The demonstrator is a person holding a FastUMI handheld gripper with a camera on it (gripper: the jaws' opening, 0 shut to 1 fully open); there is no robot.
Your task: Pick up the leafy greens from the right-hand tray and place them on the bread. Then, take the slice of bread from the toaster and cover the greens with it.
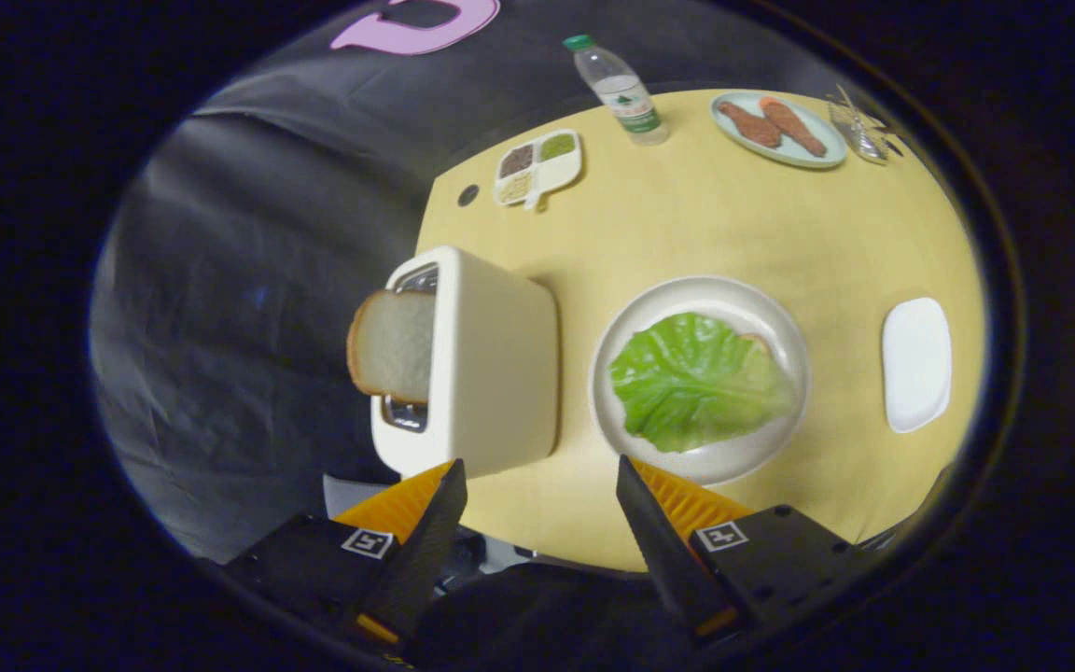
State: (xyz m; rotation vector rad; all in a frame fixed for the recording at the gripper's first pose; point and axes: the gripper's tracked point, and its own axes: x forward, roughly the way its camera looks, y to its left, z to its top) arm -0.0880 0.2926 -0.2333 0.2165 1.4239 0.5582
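Gripper: we see our two fingers spread wide apart, with nothing held between them.
Toaster: the cream boxy toaster sits just ahead of our left finger, near the edge of the yellow table.
Bread slice: a white slice of bread sticks out of the toaster slot.
Round plate: the pale round plate, just beyond our right finger, holds a big green lettuce leaf; a bit of bread crust peeks out under it.
Right tray: the white rounded tray lies to the right of the plate.
Far things: we see a clear plastic bottle with a green cap, a white split dish of grains, and a light green plate with two brown fried pieces.
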